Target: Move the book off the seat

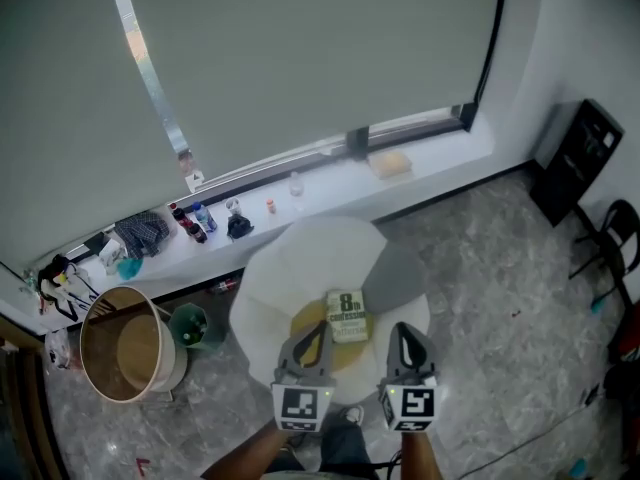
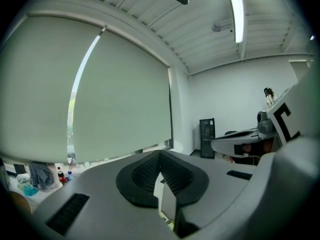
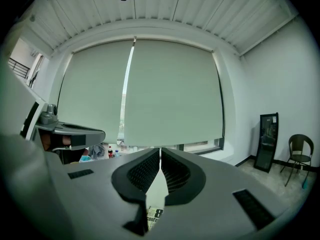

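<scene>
Yellow seat (image 1: 352, 352) of a white tub chair (image 1: 310, 258), head view; book (image 1: 347, 316) lies flat on it, cover up; left gripper (image 1: 320, 328) just beside the book's left edge, right gripper (image 1: 399, 330) near its right; window sill (image 1: 440, 158) beyond carries bottles (image 1: 190, 220); wooden drum (image 1: 125, 346) on the floor at left.

Left gripper view: fingers (image 2: 145, 171) pressed together, nothing held; sliver of book (image 2: 167, 223) below them.

Right gripper view: fingers (image 3: 175, 171) pressed together, empty; book's printed cover (image 3: 154, 217) beneath the tips.
</scene>
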{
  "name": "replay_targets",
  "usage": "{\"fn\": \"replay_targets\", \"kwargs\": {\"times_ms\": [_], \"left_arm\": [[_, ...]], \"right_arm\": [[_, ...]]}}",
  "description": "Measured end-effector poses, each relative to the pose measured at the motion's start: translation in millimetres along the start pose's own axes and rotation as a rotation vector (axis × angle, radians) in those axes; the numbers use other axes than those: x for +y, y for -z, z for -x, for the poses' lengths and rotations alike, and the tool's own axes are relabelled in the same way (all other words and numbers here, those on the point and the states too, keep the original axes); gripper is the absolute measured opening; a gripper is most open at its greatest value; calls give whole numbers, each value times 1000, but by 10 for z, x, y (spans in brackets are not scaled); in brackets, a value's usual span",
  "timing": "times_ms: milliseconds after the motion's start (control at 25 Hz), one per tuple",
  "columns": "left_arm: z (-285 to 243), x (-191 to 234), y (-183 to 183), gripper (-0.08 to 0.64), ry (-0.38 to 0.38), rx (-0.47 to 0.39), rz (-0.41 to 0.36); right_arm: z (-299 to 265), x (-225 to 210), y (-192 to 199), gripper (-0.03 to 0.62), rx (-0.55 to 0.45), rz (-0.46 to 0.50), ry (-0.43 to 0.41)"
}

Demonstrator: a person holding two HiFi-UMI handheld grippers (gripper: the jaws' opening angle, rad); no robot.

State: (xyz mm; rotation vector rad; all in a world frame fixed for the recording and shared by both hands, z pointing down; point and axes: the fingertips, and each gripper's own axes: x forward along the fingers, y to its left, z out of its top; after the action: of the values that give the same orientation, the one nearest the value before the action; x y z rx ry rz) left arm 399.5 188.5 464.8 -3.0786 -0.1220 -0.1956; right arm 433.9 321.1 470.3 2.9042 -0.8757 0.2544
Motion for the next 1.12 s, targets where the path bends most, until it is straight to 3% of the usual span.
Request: {"fn": "replay_targets", "kwargs": {"times_ms": [320,440,840,1000,1120], "left_arm": [[-652,148,967,3,-69,160,60],[-970,297,1434,3,-86,192,70],[-1488,426,3605,5,-60,375,171],[-1722,426,4426,10,-65,409,242],[-1925,397,4998,56,-48,432,278]], "right_arm": [[-709,-233,962,5,184,-29,-46],[-1086,-204,1442,5,204,-50,-53],[-2005,-14,3528,6,343,-105,-8],[-2291,-13,4280,40,385,-96,-25],[-2483,-30,4793,67,421,-77,-32]]}}
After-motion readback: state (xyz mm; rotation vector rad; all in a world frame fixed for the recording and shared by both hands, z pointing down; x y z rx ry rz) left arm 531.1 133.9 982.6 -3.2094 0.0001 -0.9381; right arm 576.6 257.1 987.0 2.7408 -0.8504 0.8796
